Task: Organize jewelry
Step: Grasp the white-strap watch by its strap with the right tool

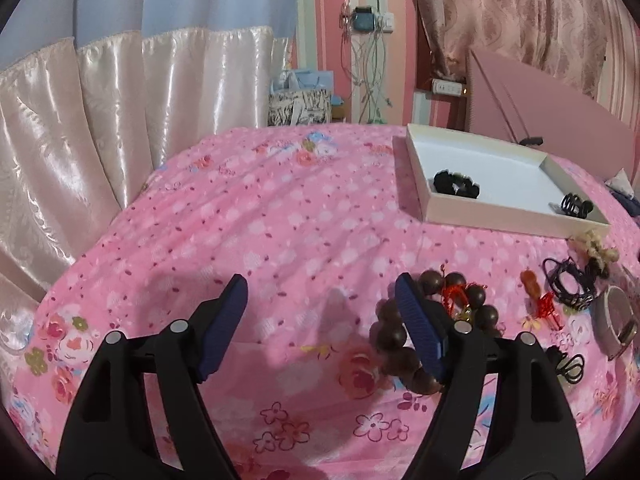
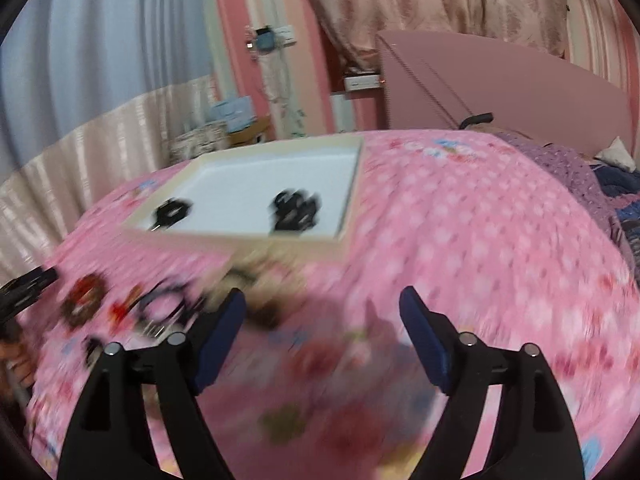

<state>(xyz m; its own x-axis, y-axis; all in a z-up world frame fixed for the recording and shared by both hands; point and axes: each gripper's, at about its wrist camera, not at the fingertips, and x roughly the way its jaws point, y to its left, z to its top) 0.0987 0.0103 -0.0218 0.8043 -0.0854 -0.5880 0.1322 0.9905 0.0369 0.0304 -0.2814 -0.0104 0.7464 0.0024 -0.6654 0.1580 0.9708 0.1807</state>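
Observation:
A shallow white box (image 1: 496,210) lies on the pink flowered bedspread at the right and holds a black scrunchie (image 1: 456,184) and a black hair claw (image 1: 576,205). The box (image 2: 236,238) also shows, blurred, in the right wrist view. A brown bead bracelet (image 1: 400,336) with red tassel lies partly behind my left gripper's right finger. My left gripper (image 1: 320,292) is open and empty above the bedspread. My right gripper (image 2: 322,304) is open and empty. Blurred loose jewelry (image 2: 132,308) lies left of it.
Right of the bracelet lie a small orange charm (image 1: 532,280), black hair ties (image 1: 568,284), a beige scrunchie (image 1: 596,248) and a pale bangle (image 1: 616,320). A pink headboard (image 1: 540,112) stands behind the box. Satin curtains (image 1: 100,120) hang at the left.

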